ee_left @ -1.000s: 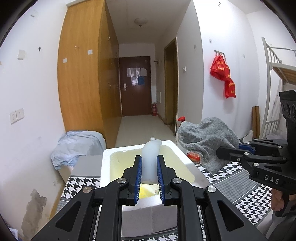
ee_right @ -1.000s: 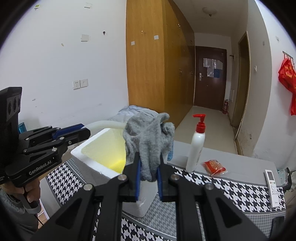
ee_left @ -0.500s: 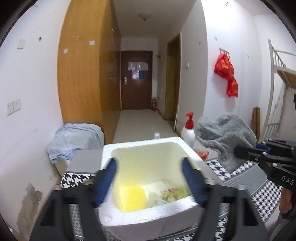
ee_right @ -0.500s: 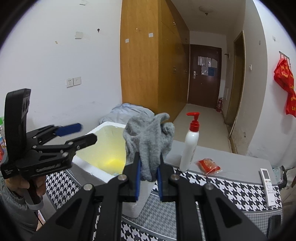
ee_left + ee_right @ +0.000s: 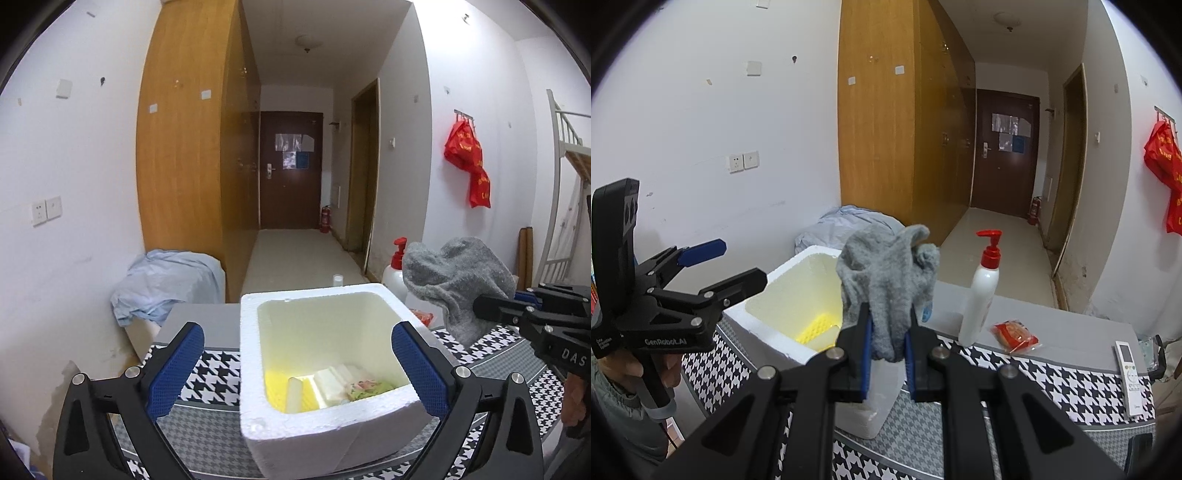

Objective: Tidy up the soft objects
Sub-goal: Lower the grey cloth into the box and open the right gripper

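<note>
Grey cloth (image 5: pixel 886 288) gripped, foam box (image 5: pixel 332 417) holding sponges

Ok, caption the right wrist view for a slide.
Right gripper holds a grey cloth beside the foam box.

I read "GenRobot.AI" in white on the black body of the left gripper (image 5: pixel 733 260), right wrist view. "DAS" shows in white on the right gripper (image 5: pixel 491 308) body, left wrist view, cut off at the frame edge. Door notices, red bag print: too small to read
</note>
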A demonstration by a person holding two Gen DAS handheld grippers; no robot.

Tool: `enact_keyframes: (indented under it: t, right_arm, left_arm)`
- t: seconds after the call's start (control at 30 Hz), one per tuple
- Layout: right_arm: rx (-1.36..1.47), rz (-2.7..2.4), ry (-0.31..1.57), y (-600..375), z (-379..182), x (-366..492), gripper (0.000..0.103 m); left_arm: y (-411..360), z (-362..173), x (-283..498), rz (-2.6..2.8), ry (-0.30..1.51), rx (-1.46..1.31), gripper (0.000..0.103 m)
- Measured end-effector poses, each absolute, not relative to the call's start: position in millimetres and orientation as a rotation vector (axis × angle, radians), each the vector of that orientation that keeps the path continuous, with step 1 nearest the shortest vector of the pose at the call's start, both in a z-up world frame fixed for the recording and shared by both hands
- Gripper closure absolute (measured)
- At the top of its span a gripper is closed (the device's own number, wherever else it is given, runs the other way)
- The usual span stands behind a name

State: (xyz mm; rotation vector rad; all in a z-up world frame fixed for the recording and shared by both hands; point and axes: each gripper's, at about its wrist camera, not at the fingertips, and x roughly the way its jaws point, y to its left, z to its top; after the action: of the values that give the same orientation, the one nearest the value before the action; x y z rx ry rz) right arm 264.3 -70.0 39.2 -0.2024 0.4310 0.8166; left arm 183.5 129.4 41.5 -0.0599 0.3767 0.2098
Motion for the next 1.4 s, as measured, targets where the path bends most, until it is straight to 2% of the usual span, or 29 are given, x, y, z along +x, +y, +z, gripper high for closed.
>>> enact_keyframes:
  t: [0.77, 0.9, 1.03, 1.1, 1.13, 1.17, 1.4]
  right_arm:
    - [-0.233, 0.879, 0.483, -20.1, 37.3, 269.8, 0.085]
    - [-0.234, 0.876, 0.493, -13.4, 36.3, 272.7, 0.08]
    - [-0.227, 0.872, 0.502, -8.6, 35.4, 276.2, 0.07]
    - [-0.223, 0.874, 0.511, -6.7, 33.8, 278.3, 0.05]
    - [-0.219, 0.876, 0.513, -6.5, 33.3, 278.9, 0.035]
    - [-0.214, 0.878, 0.513, -6.6, 33.4, 278.4, 0.029]
    - [-0.219, 0.891, 0.514, -7.9, 33.6, 271.6, 0.015]
  left_arm:
    - [158.4, 47.0, 140.8, 0.289, 0.327, -0.066, 0.001]
    - [162.3, 45.6, 137.6, 0.294, 0.321, -0.067, 0.001]
    - [164.5, 44.2, 135.3, 0.295, 0.318, -0.065, 0.001]
    - [165.8, 42.6, 136.1, 0.299, 0.323, -0.066, 0.001]
    - [166.9, 41.6, 136.7, 0.299, 0.327, -0.069, 0.001]
    - [167.7, 41.0, 136.7, 0.298, 0.329, -0.071, 0.001]
    - [168.8, 40.4, 138.8, 0.301, 0.335, -0.072, 0.001]
